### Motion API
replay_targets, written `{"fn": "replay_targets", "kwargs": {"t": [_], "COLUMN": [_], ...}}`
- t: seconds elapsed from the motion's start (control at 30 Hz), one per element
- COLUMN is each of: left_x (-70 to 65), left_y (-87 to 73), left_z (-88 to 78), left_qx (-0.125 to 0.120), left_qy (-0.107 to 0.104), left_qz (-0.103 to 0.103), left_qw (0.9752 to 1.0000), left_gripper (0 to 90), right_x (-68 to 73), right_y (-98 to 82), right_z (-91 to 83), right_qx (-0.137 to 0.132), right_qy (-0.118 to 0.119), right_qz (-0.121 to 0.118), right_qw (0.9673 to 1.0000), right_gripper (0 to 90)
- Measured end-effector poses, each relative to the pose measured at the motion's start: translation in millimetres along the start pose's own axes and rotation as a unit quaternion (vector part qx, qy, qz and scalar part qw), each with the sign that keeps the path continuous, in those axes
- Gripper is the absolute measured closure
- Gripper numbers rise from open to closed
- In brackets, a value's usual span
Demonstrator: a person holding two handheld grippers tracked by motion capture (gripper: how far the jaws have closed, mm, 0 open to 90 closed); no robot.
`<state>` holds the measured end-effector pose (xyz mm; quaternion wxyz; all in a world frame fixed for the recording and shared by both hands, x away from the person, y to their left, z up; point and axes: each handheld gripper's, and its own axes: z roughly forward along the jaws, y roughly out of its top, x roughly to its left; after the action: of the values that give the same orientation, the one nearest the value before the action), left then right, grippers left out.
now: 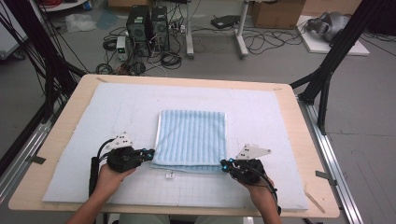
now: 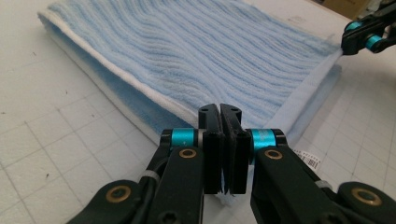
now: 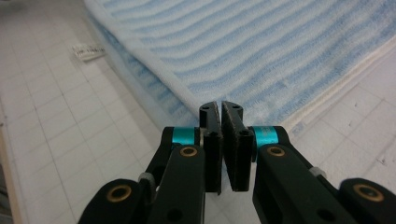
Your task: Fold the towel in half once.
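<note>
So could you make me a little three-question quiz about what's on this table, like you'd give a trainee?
1. True or false: the blue striped towel lies folded on the white gridded mat.
2. Where do the left gripper and the right gripper sit? A) at the towel's two near corners B) at its two far corners C) both at its middle
3. Fill in: beside the towel's near edge lies a small white ___.

Key:
1. True; layers show at its edge in the left gripper view.
2. A; each set of jaws is shut at a near corner, though whether cloth is pinched can't be made out.
3. Tag.
</note>
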<state>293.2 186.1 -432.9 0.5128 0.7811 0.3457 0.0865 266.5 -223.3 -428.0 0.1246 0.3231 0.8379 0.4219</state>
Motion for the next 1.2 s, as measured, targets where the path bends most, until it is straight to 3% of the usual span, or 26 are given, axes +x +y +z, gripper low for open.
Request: {"fn": "replay_targets", "kwargs": {"t": [0.17, 0.27, 0.3, 0.33, 0.37, 0.47, 0.57, 0.6, 0.7, 0.77, 0.83, 0.9, 1.03, 1.2], "left_x": [-1.1, 0.5, 1.0, 1.3, 1.8, 3.5, 6.1, 6.8, 9.5, 11.4, 11.9, 12.1, 9.7, 8.7], "left_y": [-4.2, -10.8, -11.7, -11.2, -9.8, -3.4, -0.1, 0.5, 5.0, 6.0, 5.7, 4.4, 5.1, 3.9], "left_z": [-1.9, 0.1, 1.1, 1.1, 0.2, 1.3, 9.6, 13.1, 25.2, 32.2, 38.0, 41.6, 42.7, 37.5], "left_qx": [0.015, 0.035, 0.035, 0.03, 0.022, 0.006, 0.0, -0.006, 0.009, 0.017, 0.044, 0.06, 0.065, 0.07], "left_qy": [-0.004, 0.01, 0.02, 0.033, 0.039, 0.046, 0.044, 0.039, 0.036, 0.046, 0.06, 0.067, 0.082, 0.087], "left_qz": [-0.013, -0.029, -0.037, -0.042, -0.036, -0.026, -0.006, -0.001, 0.001, 0.002, 0.012, 0.018, 0.029, 0.024], "left_qw": [0.9998, 0.9989, 0.9985, 0.9981, 0.9983, 0.9986, 0.999, 0.9992, 0.9993, 0.9988, 0.9972, 0.9958, 0.9941, 0.9934], "left_gripper": [87.0, 84.2, 76.2, 63.2, 58.7, 59.9, 63.8, 67.2, 73.2, 76.2, 78.2, 77.9, 78.8, 79.7], "right_x": [1.9, 0.5, -0.8, -2.6, -4.6, -8.3, -10.7, -11.5, -12.2, -11.4, -11.1, -12.3, -12.4, -13.0], "right_y": [-1.4, -4.5, -5.8, -6.4, -6.3, -2.3, 1.0, 1.7, 2.0, 0.9, -1.6, -4.2, -6.9, -9.8], "right_z": [0.4, 2.4, 3.8, 4.1, 2.8, -2.2, 2.9, 6.7, 19.1, 24.6, 26.7, 25.5, 19.8, 14.5], "right_qx": [0.01, 0.024, 0.029, 0.025, 0.014, -0.028, -0.042, -0.039, -0.018, 0.001, 0.02, 0.019, 0.03, 0.035], "right_qy": [0.009, 0.015, 0.015, 0.017, 0.017, -0.001, -0.013, -0.013, -0.006, -0.004, -0.005, 0.001, -0.002, -0.001], "right_qz": [-0.002, 0.007, 0.012, 0.026, 0.035, 0.046, 0.049, 0.049, 0.049, 0.044, 0.042, 0.045, 0.043, 0.043], "right_qw": [0.9999, 0.9996, 0.9994, 0.9992, 0.9991, 0.9986, 0.9979, 0.998, 0.9986, 0.999, 0.9989, 0.9988, 0.9986, 0.9985], "right_gripper": [86.8, 81.3, 72.1, 67.4, 66.3, 67.1, 74.4, 75.1, 75.0, 74.8, 74.1, 72.7, 71.9, 70.9]}}
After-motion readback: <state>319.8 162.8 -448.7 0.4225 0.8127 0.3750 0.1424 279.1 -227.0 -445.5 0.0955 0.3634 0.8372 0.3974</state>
